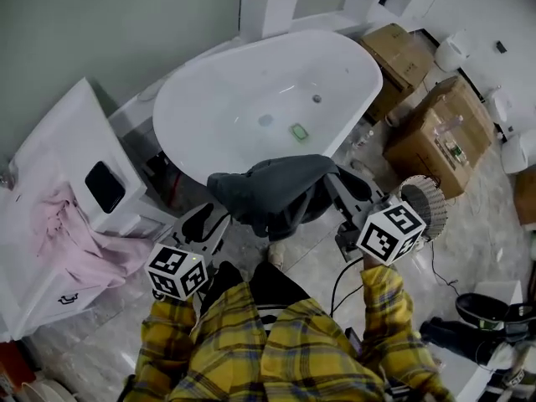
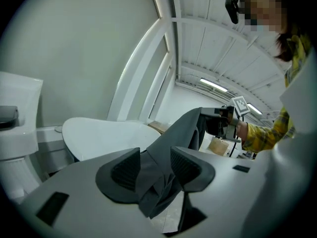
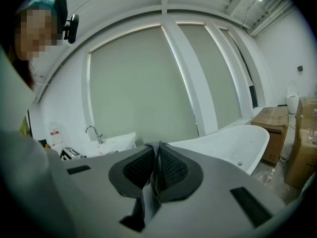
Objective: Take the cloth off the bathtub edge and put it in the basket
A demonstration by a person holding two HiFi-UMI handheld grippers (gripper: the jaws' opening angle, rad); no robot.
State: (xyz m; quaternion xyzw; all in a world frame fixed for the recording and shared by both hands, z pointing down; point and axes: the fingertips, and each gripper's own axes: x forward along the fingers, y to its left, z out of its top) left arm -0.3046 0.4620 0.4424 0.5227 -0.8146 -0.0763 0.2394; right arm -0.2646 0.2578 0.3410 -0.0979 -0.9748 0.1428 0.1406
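A dark grey cloth (image 1: 272, 191) hangs in the air off the near end of the white bathtub (image 1: 368, 61), stretched between my two grippers. My right gripper (image 1: 333, 174) is shut on its upper edge; in the right gripper view the cloth (image 3: 147, 202) is pinched between the pads of that gripper (image 3: 157, 155). My left gripper (image 1: 209, 218) is lower and to the left. In the left gripper view its jaws (image 2: 153, 160) stand apart, with the cloth (image 2: 183, 130) draped loosely between them. A woven basket (image 1: 427, 199) stands on the floor just right of the right gripper.
A white vanity cabinet (image 1: 50, 149) at left carries a pink garment (image 1: 71, 224). Cardboard boxes (image 1: 440, 132) stand to the right of the tub. Dark shoes (image 1: 481, 329) and a cable lie on the marble floor at lower right.
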